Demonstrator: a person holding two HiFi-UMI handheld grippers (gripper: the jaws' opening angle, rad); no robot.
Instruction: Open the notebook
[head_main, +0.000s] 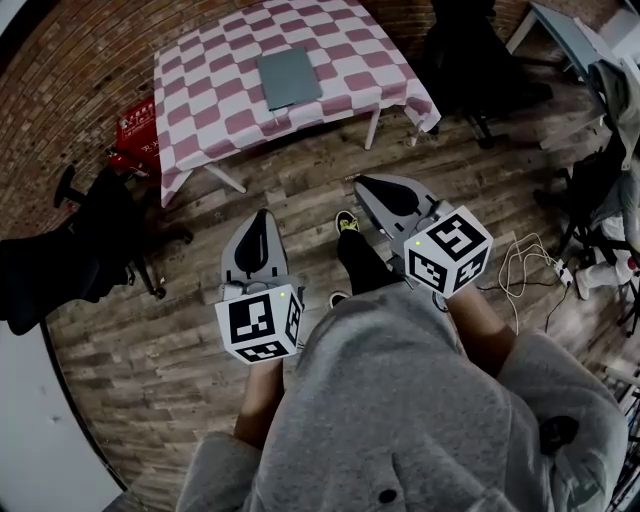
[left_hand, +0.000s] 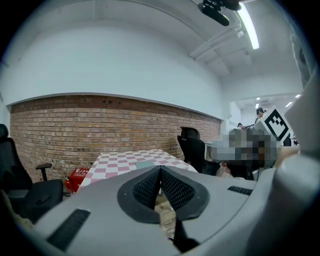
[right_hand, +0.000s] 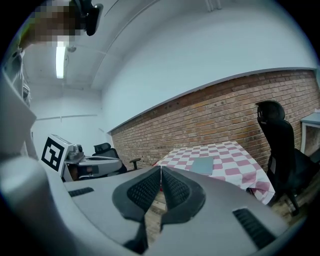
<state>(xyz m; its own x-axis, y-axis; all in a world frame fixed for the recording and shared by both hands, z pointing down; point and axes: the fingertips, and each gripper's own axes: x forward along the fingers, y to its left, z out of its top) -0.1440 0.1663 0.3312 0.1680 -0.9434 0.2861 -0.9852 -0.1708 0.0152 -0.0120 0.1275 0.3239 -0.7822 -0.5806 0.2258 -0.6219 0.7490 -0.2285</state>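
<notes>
Standing beyond reach of the closed grey notebook (head_main: 289, 78) on the pink-checked counter (head_main: 200, 95), we carry left gripper (head_main: 262, 216) and right gripper (head_main: 362, 184) empty, fingers (left_hand: 175, 192) together.

Open wooden floor (head_main: 300, 190) leads to the checkered table (head_main: 200, 100), flanked by a left chair (head_main: 80, 250) and right chair (head_main: 470, 55).

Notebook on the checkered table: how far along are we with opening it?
Done: nothing visible yet. The notebook lies closed and flat on the checkered table.
In hand: nothing. The left gripper and right gripper both have their jaws together and empty, held over the wooden floor short of the table.
Left: reach the table, catch the cover's edge, and lift it open.
</notes>
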